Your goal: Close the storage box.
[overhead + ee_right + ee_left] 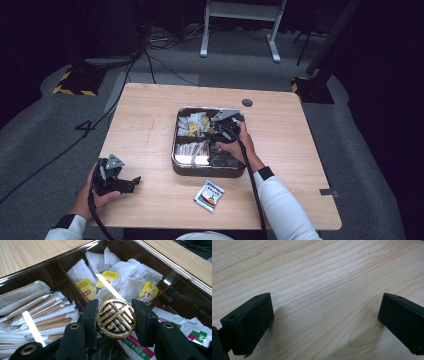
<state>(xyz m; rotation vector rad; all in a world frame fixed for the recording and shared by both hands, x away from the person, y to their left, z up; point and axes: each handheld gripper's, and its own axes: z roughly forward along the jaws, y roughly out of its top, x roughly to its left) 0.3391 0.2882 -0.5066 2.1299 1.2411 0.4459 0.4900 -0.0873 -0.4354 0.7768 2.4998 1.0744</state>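
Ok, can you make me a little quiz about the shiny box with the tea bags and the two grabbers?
1. True or false: the right gripper is shut on the gold knob.
2. What lies between the left gripper jaws? A) a sachet B) bare table C) a tea bag
3. Fill in: the loose sachet lies on the table, on the ____ side of the box.

Key: 1 true; 2 B; 3 person's.
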